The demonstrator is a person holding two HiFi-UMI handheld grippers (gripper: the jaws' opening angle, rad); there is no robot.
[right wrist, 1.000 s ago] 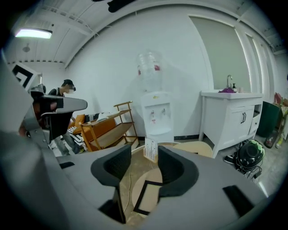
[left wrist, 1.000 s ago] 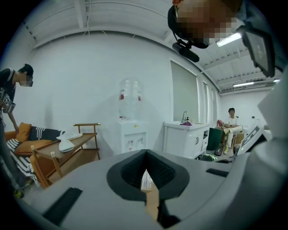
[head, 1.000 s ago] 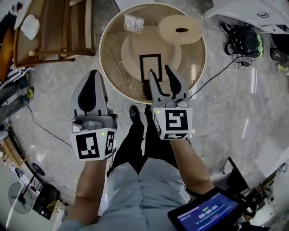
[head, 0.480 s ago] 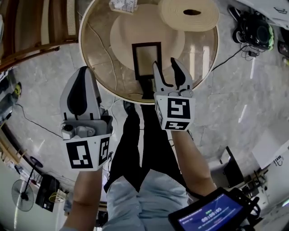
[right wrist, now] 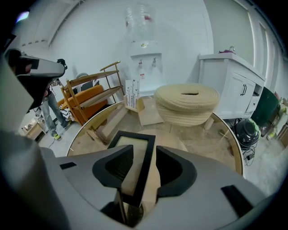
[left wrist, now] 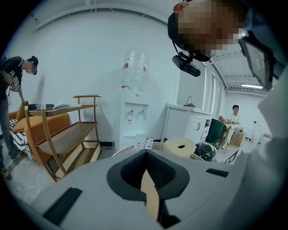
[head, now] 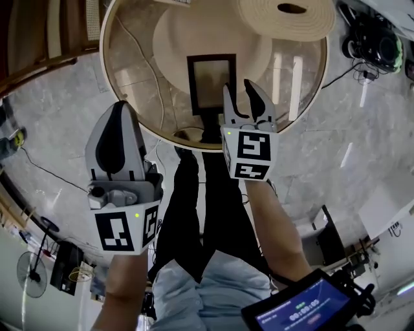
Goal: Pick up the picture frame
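- Far left, a wooden shelf unit (head: 68, 29) stands on the grey marble floor.
- The left gripper (head: 119, 111) is held out in front of the person, its tip showing beside the near-left rim of the table. Its jaws are closed together with nothing between them; only a thin slit shows between the pads in the left gripper view.
- A round glass-topped table (head: 132, 77) fills the top middle of the head view, with a pale round base visible through the glass.
- The picture frame (head: 210, 81), a black rectangle with a pale inside, lies flat on the near half of the table, its long sides pointing away from the person.
- The person's legs in dark trousers (head: 197, 194) show below the table edge.
- The right gripper (head: 239, 87) points steeply down over the frame's right side. Its jaws stand apart and have just been closing a little. In the right gripper view the frame's right edge runs between them, with neither pad pressing on it.
- A round coiled woven piece (head: 291, 16) with a slot in its top sits on the far right of the table.
- Lower right, a tablet screen (head: 301, 310) glows blue.
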